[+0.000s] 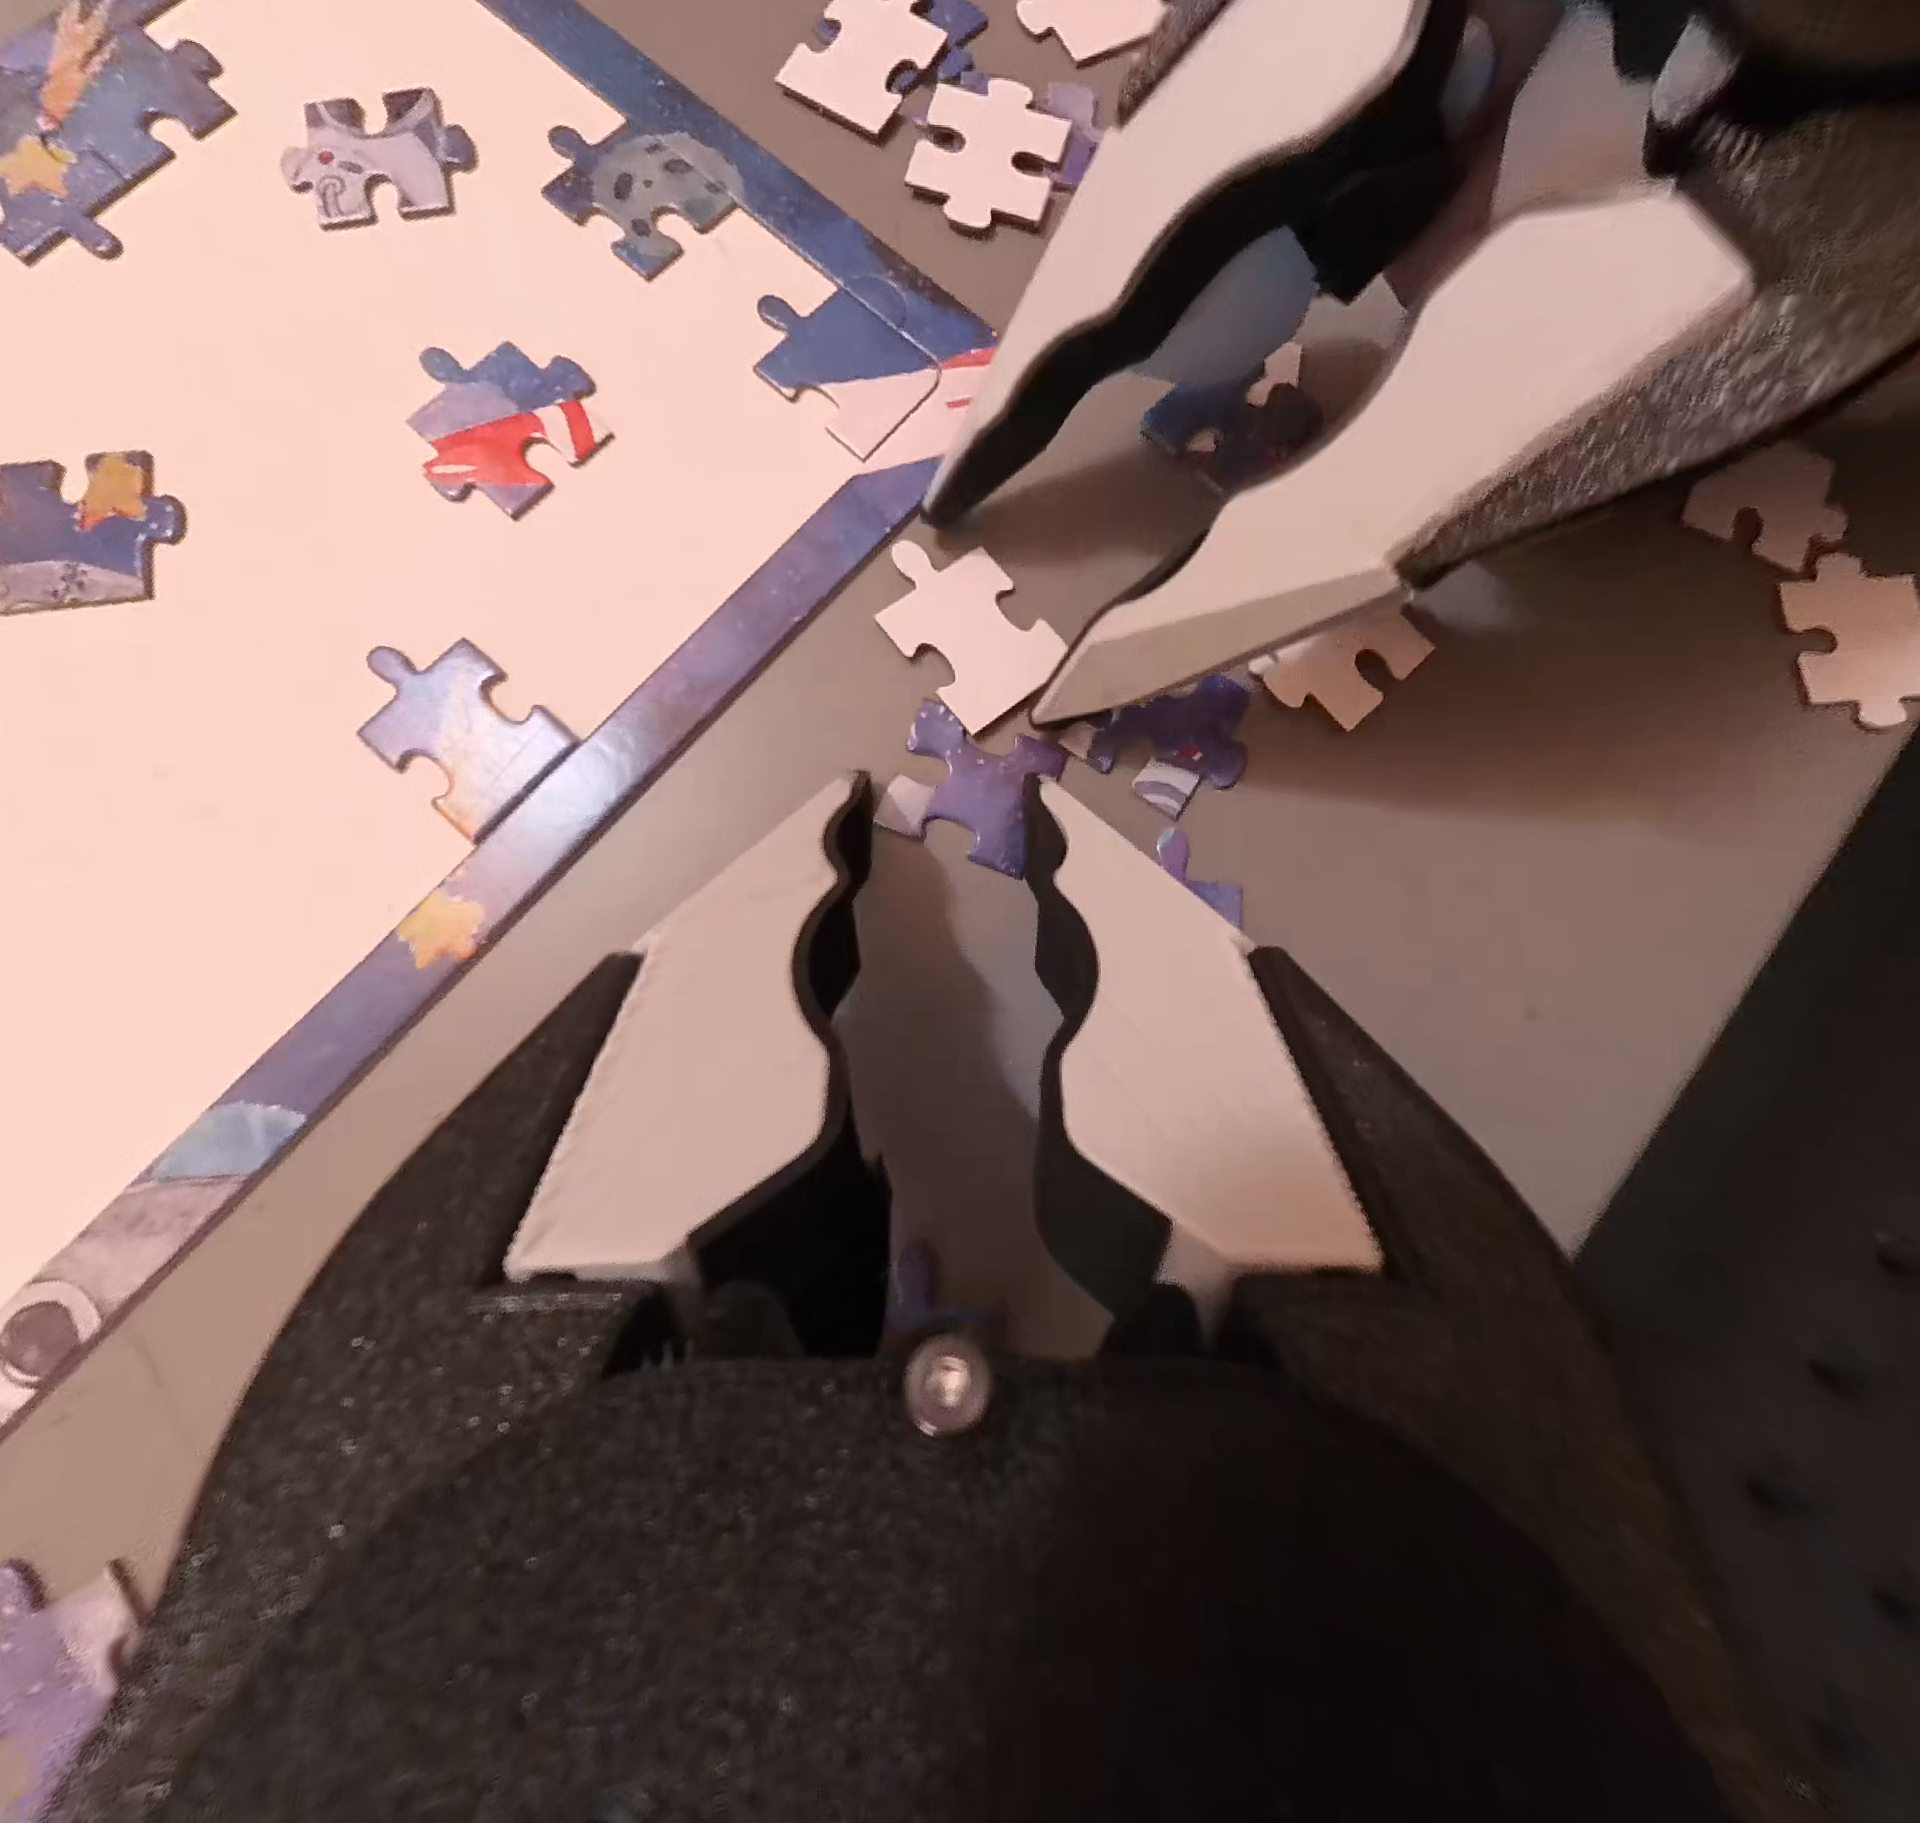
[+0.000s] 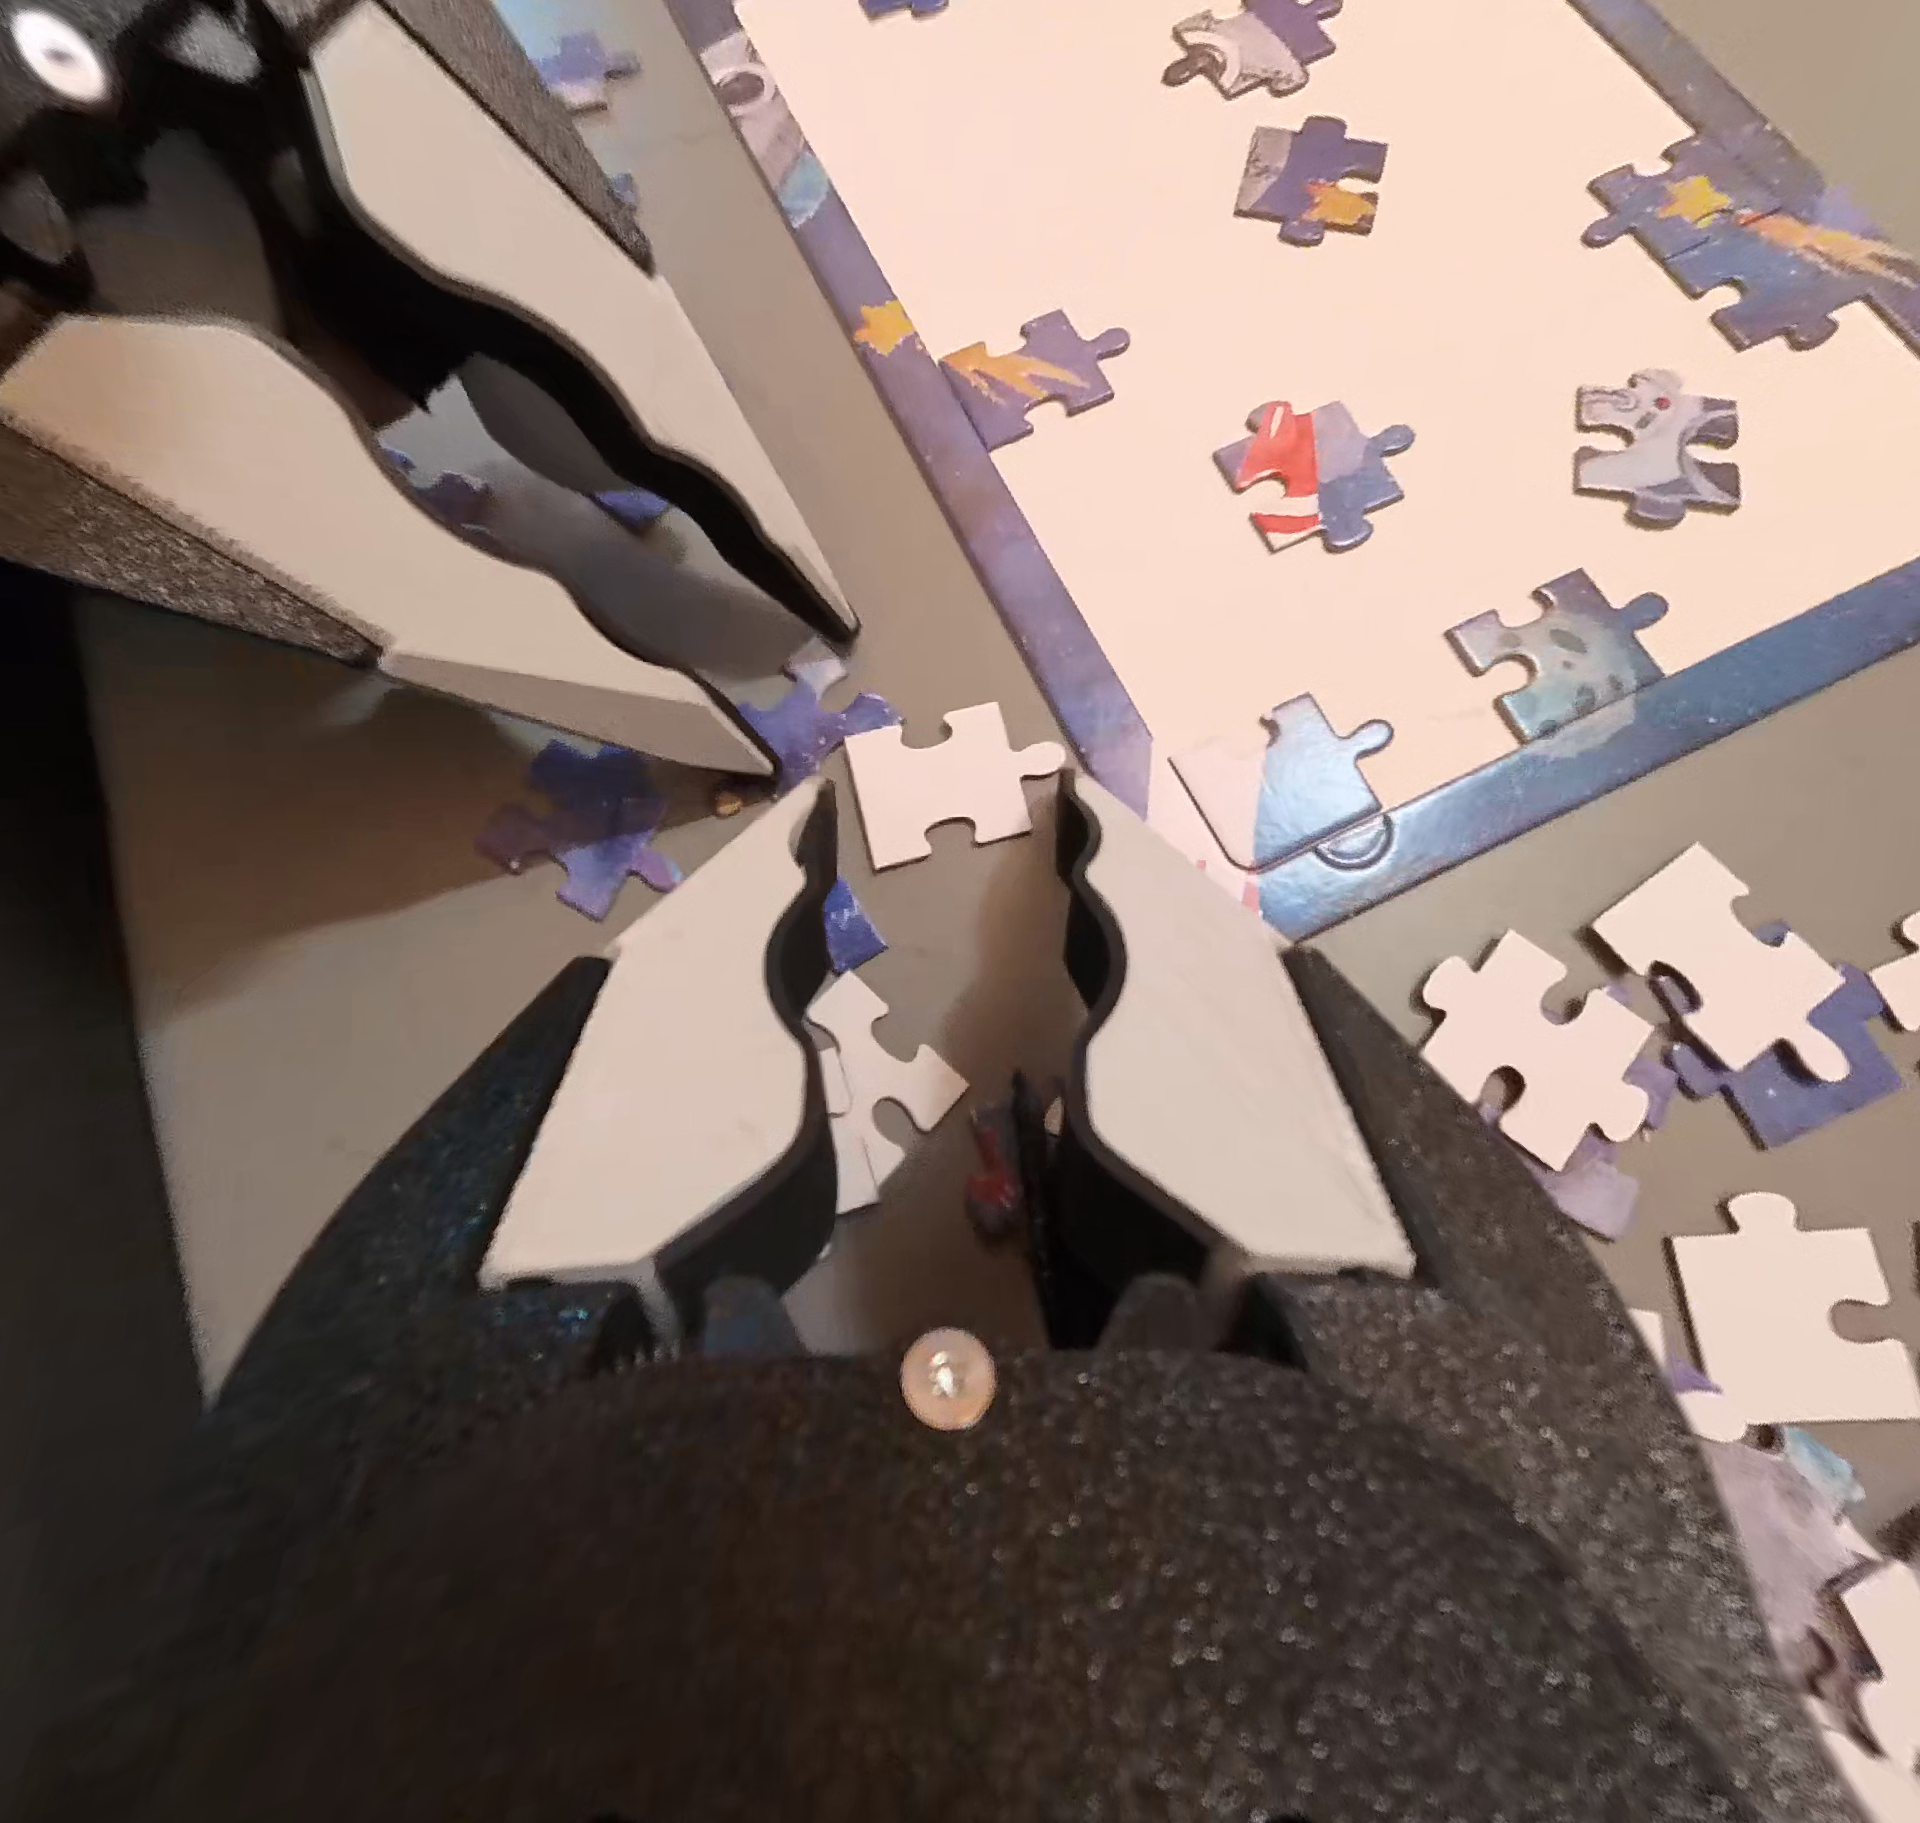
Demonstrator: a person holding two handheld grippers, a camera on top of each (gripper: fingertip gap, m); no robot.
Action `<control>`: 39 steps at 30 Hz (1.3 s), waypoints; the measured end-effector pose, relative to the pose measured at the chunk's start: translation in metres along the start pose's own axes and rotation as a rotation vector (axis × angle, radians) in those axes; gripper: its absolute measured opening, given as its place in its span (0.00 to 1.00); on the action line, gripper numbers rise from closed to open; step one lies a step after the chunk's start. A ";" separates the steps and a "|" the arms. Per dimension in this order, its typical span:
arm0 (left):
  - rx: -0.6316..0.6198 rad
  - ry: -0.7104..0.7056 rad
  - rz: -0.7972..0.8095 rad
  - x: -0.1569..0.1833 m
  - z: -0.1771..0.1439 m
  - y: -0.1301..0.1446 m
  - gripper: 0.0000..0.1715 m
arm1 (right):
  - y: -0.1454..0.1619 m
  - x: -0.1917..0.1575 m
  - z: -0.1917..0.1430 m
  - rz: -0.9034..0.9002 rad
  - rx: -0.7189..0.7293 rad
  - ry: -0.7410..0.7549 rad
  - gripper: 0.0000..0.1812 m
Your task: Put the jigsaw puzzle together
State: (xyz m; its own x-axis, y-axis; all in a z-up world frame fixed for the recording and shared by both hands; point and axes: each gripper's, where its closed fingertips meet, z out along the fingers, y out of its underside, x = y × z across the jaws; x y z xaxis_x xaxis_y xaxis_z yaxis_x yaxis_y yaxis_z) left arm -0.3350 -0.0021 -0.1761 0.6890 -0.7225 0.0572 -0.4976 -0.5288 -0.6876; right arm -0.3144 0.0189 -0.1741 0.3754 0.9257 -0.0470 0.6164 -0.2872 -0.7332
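Note:
The puzzle tray (image 1: 727, 620) has a blue border and a white inside, with several picture-up pieces lying in it, among them a red-and-white one (image 1: 509, 433). My left gripper (image 1: 951, 797) is open and empty, its tips on either side of a purple piece (image 1: 987, 786) that lies flat on the table. My right gripper (image 2: 945, 797) is open and empty, its tips on either side of a white face-down piece (image 2: 951, 786) just outside the tray's corner (image 2: 1278, 900). The two grippers' tips nearly meet: the right gripper (image 1: 997, 610) shows in the left wrist view and the left gripper (image 2: 805, 698) in the right wrist view.
Several loose pieces, mostly face down, lie on the grey table beyond the tray (image 1: 935, 80) and beside the right gripper (image 2: 1662, 1025). More purple pieces (image 2: 592, 817) lie under the left gripper. A dark perforated surface (image 1: 1787, 1358) borders the table.

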 end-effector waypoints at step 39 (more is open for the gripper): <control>0.581 0.815 -0.469 0.038 -0.064 -0.102 0.01 | -0.052 0.014 -0.120 0.845 0.619 -0.881 0.15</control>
State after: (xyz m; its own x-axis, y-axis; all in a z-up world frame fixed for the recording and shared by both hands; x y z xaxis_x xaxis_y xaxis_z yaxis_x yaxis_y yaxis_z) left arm -0.2921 -0.0044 -0.0577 0.0850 -0.6951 0.7138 0.1922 -0.6915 -0.6963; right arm -0.2585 0.0176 -0.0551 -0.2250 0.4407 -0.8690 -0.0738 -0.8970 -0.4358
